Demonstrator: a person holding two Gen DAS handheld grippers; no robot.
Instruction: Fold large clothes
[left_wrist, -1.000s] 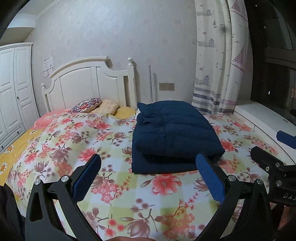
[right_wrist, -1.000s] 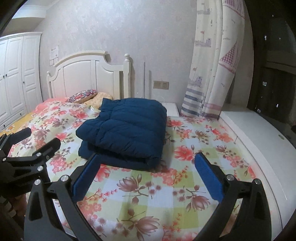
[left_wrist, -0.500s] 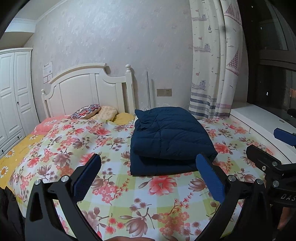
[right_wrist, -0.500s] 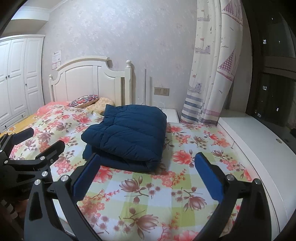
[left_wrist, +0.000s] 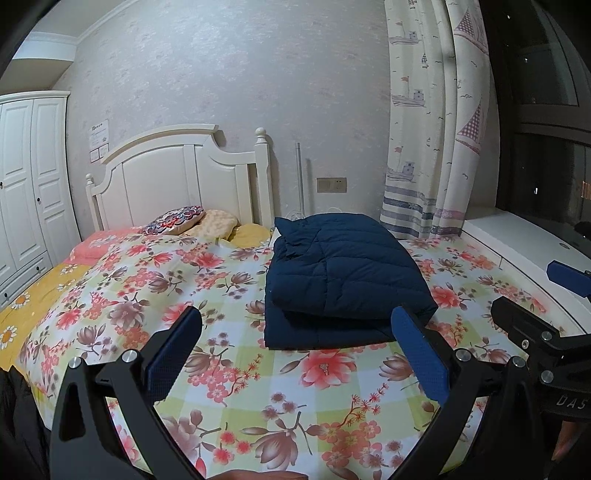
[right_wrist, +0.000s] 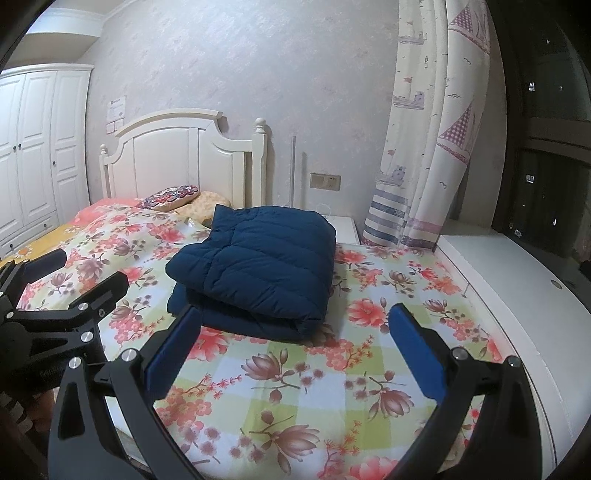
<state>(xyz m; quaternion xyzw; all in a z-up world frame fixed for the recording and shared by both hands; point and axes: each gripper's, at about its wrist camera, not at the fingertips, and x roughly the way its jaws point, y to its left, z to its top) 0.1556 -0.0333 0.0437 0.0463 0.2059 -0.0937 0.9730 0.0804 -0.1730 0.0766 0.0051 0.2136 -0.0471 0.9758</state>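
A dark blue puffer jacket (left_wrist: 343, 277) lies folded into a neat rectangle on the floral bedspread (left_wrist: 155, 280); in the right wrist view the jacket (right_wrist: 258, 266) sits mid-bed. My left gripper (left_wrist: 295, 343) hovers open near the foot of the bed, short of the jacket, holding nothing. My right gripper (right_wrist: 295, 343) is open too, with nothing between its blue pads, apart from the jacket. Each gripper shows at the edge of the other's view: the right gripper (left_wrist: 543, 295) and the left gripper (right_wrist: 85, 273).
A white headboard (left_wrist: 177, 177) and pillows (left_wrist: 192, 221) stand at the far end. A white wardrobe (left_wrist: 26, 184) is at the left, a sailboat curtain (left_wrist: 432, 129) and white window ledge (right_wrist: 517, 288) at the right. A nightstand (right_wrist: 345, 227) stands behind the jacket.
Both grippers have drawn back and tilted up from the bed, so the jacket looks smaller and farther. The jacket has not moved. Both grippers stay open.
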